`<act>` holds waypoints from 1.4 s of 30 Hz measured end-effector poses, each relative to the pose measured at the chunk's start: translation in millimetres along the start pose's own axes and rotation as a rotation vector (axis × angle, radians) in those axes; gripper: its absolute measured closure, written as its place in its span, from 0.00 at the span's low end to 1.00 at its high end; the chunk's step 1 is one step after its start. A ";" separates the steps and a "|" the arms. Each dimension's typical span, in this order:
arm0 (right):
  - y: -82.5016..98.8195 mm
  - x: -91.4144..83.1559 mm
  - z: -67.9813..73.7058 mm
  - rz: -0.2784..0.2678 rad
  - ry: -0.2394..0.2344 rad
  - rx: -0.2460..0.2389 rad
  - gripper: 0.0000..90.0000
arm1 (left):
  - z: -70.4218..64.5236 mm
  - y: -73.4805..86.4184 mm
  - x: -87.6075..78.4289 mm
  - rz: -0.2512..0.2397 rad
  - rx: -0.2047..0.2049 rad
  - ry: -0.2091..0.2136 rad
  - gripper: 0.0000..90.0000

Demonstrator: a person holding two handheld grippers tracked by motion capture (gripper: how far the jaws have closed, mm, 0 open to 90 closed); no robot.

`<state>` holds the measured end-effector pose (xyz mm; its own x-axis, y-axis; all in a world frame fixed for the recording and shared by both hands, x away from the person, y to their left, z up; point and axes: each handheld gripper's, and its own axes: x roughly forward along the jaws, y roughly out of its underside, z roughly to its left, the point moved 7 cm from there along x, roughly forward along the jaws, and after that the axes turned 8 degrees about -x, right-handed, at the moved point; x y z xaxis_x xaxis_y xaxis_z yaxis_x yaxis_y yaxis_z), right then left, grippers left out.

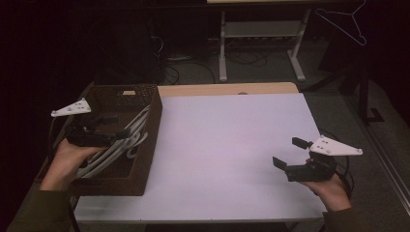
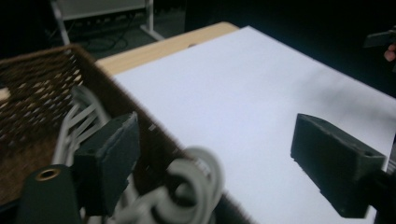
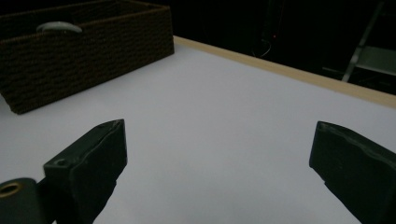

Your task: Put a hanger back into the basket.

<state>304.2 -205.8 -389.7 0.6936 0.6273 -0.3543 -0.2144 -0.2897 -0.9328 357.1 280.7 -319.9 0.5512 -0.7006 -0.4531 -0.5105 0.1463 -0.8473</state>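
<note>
At the left edge of the white surface (image 1: 232, 145) stands a dark woven basket (image 1: 150, 140) with a bundle of white plastic clothes hangers (image 1: 121, 145) lying inside, their hooks curling up against its right-hand wall. The left gripper (image 1: 113, 126) hovers over the basket just above those hangers, its jaws spread wide with nothing pinched between them; in the left gripper view the hanger hooks (image 2: 196, 182) sit below and between the jaws, not clamped. The right gripper (image 1: 287, 153) hangs above the bare right part of the surface, well apart from the basket, jaws likewise wide and empty. Judging by this, the hangers are all gathered in the basket and nothing is left out on the surface, so the putting-away looks finished or nearly so.
</note>
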 end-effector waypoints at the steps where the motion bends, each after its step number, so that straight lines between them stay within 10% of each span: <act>1: -3.6 -0.2 -0.5 -0.008 0.002 0.000 0.04 | -5.1 -1.0 3.1 -0.016 0.001 0.011 0.17; 17: -51.8 8.7 -1.9 -0.110 -0.003 -0.005 0.02 | -56.9 0.6 44.1 -0.144 0.066 0.108 0.05; 42: -72.4 8.3 -9.2 -0.168 0.002 0.010 0.01 | -64.2 20.1 59.6 -0.172 0.068 0.121 0.02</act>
<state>331.8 -186.2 -324.6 0.7219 0.6645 -0.1935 -0.1025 -0.1738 -0.9794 337.3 197.1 -346.2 0.5409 -0.7975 -0.2672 -0.3681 0.0612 -0.9278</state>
